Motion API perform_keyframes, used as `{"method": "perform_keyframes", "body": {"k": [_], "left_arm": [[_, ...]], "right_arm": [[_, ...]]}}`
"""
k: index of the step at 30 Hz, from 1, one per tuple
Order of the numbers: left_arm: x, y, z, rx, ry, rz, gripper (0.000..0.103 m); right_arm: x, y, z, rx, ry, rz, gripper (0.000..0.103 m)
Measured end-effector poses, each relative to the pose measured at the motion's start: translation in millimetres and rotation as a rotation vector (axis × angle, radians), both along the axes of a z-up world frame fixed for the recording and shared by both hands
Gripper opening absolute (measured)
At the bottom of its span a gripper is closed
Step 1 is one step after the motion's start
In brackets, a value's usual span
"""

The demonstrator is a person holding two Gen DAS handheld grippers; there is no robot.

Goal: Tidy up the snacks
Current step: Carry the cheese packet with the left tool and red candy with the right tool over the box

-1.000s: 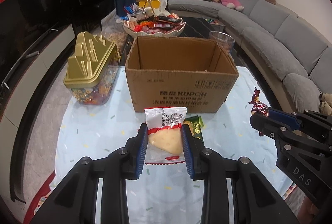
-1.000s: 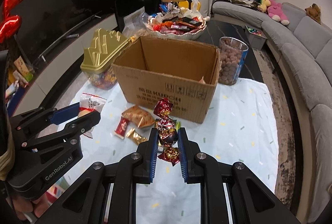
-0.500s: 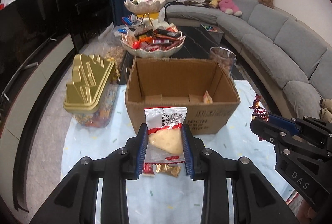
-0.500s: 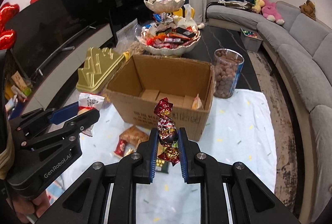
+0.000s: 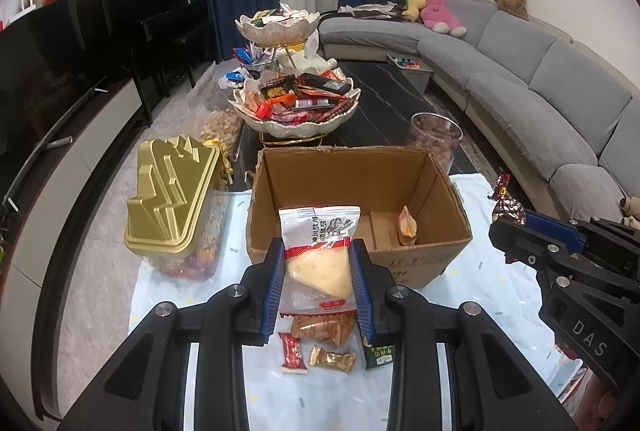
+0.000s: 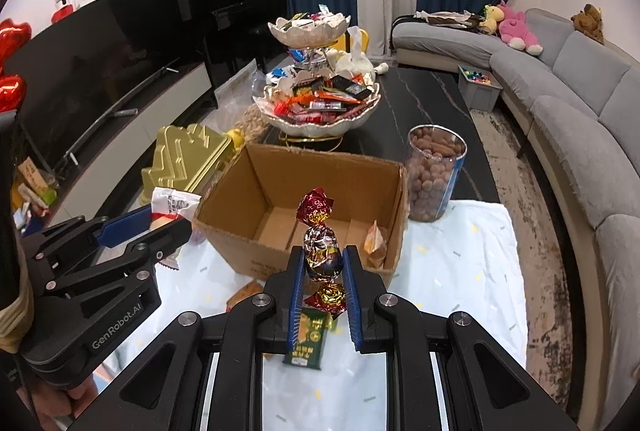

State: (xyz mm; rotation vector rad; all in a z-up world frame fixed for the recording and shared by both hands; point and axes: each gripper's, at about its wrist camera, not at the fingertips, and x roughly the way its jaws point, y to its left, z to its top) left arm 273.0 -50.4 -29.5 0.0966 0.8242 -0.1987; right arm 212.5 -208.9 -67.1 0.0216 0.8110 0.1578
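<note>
**Both grippers loaded, cardboard box right in front**

Left wrist view: the left gripper (image 5: 316, 271) has its blue pads clamped on a white snack pouch (image 5: 318, 251) with a red band and a pale wedge-shaped piece showing through the clear part. The pouch sits upright between the jaws, which are narrow and pressing on its sides. Just past it is the open cardboard box (image 5: 352, 191), with one small orange-and-white packet (image 5: 407, 225) leaning in its right corner. Below the pouch, on the pale blue cloth (image 5: 192, 291), lie a few loose snacks: a red wrapper (image 5: 293, 349), a gold candy (image 5: 333, 359), an orange packet (image 5: 323, 327) and a green packet (image 5: 379, 353). A gold-lidded container (image 5: 172, 199) stands left of the box. The right gripper (image 5: 508, 227) pokes in from the right edge with a foil candy in it.

Right wrist view: the right gripper (image 6: 325, 267) is closed tight on a string of foil-wrapped candies (image 6: 320, 243), red-gold one on top, silver in the middle where the pads pinch. It's held up in front of the box (image 6: 256, 183). The green packet (image 6: 307, 337) lies on the cloth right under the jaws. A clear jar of brown nuts (image 6: 434, 179) stands to the right of the box, and a tiered bowl of sweets (image 6: 316, 103) sits behind. The left gripper (image 6: 160, 223) with the pouch shows at the left.
</note>
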Motion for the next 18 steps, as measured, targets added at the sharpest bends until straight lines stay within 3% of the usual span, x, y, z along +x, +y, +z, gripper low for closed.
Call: {"method": "perform_keyframes", "body": {"k": [18], "left_arm": [[40.6,-3.5,-7.4,0.017,-0.009,0.008,0.032]], "right_arm": [[36.1,-5.0,-5.1,-0.004,-0.012,-0.068,0.02]]}}
